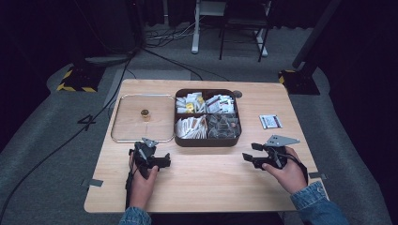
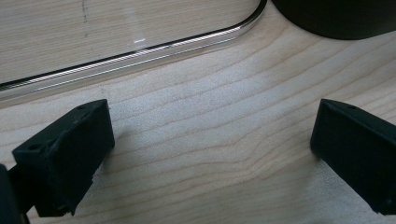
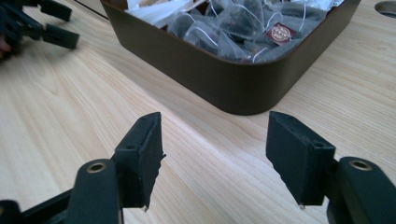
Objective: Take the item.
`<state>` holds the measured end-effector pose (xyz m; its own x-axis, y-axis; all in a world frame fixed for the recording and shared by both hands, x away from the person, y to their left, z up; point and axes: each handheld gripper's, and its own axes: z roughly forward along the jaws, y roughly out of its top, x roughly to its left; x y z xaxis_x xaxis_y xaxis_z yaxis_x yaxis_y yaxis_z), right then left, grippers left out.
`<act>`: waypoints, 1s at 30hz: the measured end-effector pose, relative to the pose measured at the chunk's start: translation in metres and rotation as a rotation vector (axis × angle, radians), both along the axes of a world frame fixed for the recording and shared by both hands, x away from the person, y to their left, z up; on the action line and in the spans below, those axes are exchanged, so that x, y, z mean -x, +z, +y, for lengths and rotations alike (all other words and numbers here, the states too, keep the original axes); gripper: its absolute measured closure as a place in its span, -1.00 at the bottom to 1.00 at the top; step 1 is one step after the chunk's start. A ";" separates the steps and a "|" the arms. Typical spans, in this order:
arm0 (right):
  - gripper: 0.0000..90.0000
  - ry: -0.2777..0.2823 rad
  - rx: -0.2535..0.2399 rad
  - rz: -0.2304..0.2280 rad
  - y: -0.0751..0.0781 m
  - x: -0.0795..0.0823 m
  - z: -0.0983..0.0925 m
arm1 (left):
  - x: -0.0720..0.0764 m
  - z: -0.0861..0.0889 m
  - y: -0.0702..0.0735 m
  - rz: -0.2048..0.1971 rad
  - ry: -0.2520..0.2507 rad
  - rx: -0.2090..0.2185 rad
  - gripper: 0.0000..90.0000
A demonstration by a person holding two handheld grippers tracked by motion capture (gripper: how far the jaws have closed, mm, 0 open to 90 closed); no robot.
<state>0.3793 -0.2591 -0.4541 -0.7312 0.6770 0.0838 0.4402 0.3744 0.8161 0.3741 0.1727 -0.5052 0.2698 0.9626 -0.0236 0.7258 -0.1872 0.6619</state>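
The right gripper [image 1: 249,155] is wide open, holding nothing, and so is the left gripper [image 1: 165,161]. The brown box [image 1: 207,141] sits at eleven o'clock from the right one, closer to it.

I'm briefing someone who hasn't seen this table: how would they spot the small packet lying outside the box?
Start at the dark brown four-compartment box of tea bags and sachets in the middle of the light wooden table. Look to its right, beyond the box's wall. The small flat white packet with dark stripes lies there alone on bare wood, unlike the sachets packed inside the box.
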 end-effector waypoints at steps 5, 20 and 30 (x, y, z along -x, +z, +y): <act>-0.16 -0.013 0.009 -0.002 -0.018 0.001 0.000 | 0.000 0.000 0.000 0.000 0.000 0.000 -1.00; -0.58 0.018 0.124 0.035 -0.050 0.004 0.004 | 0.000 0.000 0.000 0.000 0.000 0.000 -1.00; -0.73 0.042 0.160 0.028 -0.051 0.004 0.006 | 0.000 0.000 0.000 0.000 0.000 0.000 -1.00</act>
<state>0.3758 -0.2532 -0.5048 -0.7581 0.6521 -0.0014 0.4433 0.5170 0.7323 0.3741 0.1727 -0.5052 0.2697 0.9627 -0.0236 0.7259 -0.1872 0.6618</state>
